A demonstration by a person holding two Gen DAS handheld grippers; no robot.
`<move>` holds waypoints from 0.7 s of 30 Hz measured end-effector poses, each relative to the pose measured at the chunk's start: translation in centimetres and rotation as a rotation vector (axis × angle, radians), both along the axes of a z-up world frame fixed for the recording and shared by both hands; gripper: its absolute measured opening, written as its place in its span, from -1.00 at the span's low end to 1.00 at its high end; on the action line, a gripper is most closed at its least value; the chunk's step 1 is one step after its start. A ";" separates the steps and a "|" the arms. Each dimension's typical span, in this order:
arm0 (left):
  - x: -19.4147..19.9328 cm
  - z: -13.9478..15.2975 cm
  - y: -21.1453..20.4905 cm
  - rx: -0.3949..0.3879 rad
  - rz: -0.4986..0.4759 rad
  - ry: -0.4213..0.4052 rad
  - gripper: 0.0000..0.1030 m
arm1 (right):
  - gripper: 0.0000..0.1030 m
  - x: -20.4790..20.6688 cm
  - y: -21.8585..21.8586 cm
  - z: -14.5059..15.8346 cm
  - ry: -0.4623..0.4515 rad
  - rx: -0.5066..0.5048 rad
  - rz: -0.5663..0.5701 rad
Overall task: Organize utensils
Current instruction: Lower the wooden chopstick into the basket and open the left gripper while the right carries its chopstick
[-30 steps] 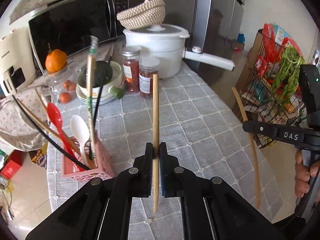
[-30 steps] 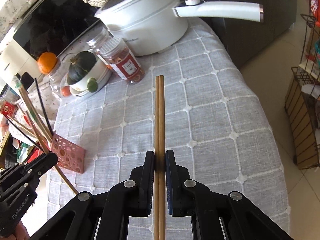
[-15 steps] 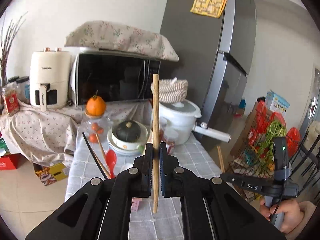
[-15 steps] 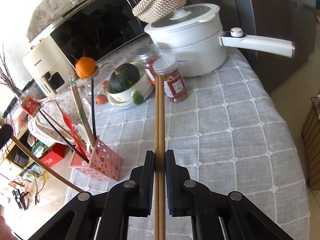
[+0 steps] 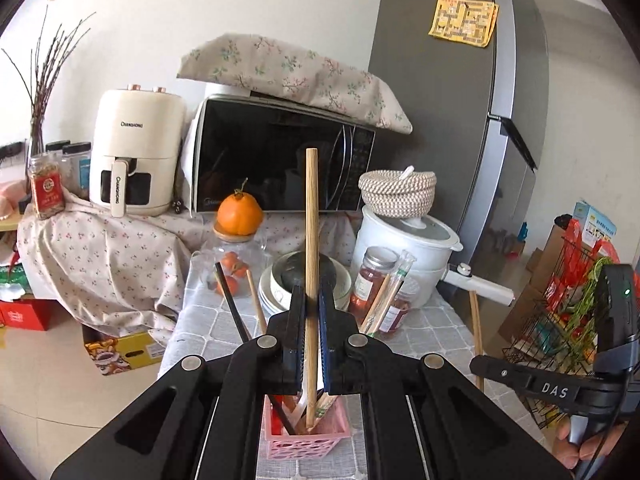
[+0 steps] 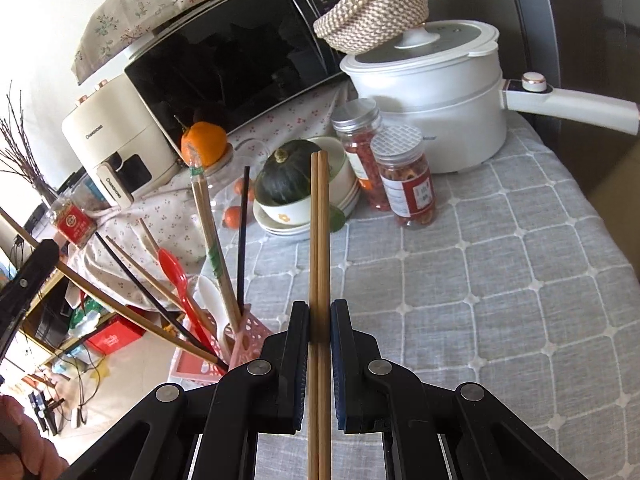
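Your left claw (image 5: 311, 334) grips a single pale wooden chopstick (image 5: 311, 240), its lower tip already at the mouth of the pink perforated plastic holder (image 5: 306, 438) on the desk (image 6: 480, 280). Lower it straight, clear of the white spoon, before releasing. Your right claw (image 6: 319, 344) is clamped on a pair of brown wooden chopsticks (image 6: 319, 240), waiting above the desk. The holder's floor is hidden.

A: Bright, soft daylight in both views, coming from the left; the wall (image 5: 240, 8) is nearly washed out.

B: Shadows are faint. The microwave (image 6: 240, 48) door shows dark reflections.

A: Strong fisheye bending and black corners at the edges. Things stay sharp, only slightly soft near the rim.
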State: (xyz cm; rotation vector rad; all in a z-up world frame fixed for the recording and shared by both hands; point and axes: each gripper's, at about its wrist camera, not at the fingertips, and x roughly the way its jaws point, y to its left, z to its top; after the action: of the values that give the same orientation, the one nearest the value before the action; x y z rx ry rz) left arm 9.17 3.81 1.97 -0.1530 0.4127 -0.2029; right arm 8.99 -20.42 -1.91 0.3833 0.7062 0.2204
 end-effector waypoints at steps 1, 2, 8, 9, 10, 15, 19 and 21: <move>0.5 -0.5 -0.2 0.007 -0.002 0.024 -0.88 | -0.86 0.1 0.2 0.0 -0.006 0.006 -0.004; 1.0 -1.0 -0.3 0.012 -0.002 0.050 -0.88 | -0.86 0.2 0.4 0.1 -0.014 0.011 -0.009; 3.5 -3.9 0.0 -0.003 0.000 0.181 -0.88 | -0.86 0.8 1.4 0.8 -0.078 0.043 -0.045; 3.8 -4.4 0.1 -0.009 -0.004 0.204 -0.87 | -0.86 0.8 1.6 0.9 -0.088 0.052 -0.050; 4.1 -4.7 0.2 -0.014 -0.006 0.226 -0.86 | -0.86 0.9 1.8 1.0 -0.098 0.058 -0.054; 4.6 -4.6 0.7 -0.021 -0.014 0.281 -0.80 | -0.86 0.7 3.0 1.6 -0.155 0.044 -0.066; 3.7 -3.7 1.8 -0.033 0.023 0.319 0.04 | -0.86 -0.1 3.7 2.6 -0.225 0.022 -0.088; 2.8 -3.1 2.8 -0.032 0.068 0.312 0.27 | -0.86 -0.4 4.2 3.1 -0.250 0.021 -0.099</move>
State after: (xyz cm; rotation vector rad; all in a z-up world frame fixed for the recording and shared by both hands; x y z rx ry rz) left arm 11.96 6.60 -1.09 -0.2308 0.7135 -0.1183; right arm 8.55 -16.19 1.19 0.4019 0.4378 0.1788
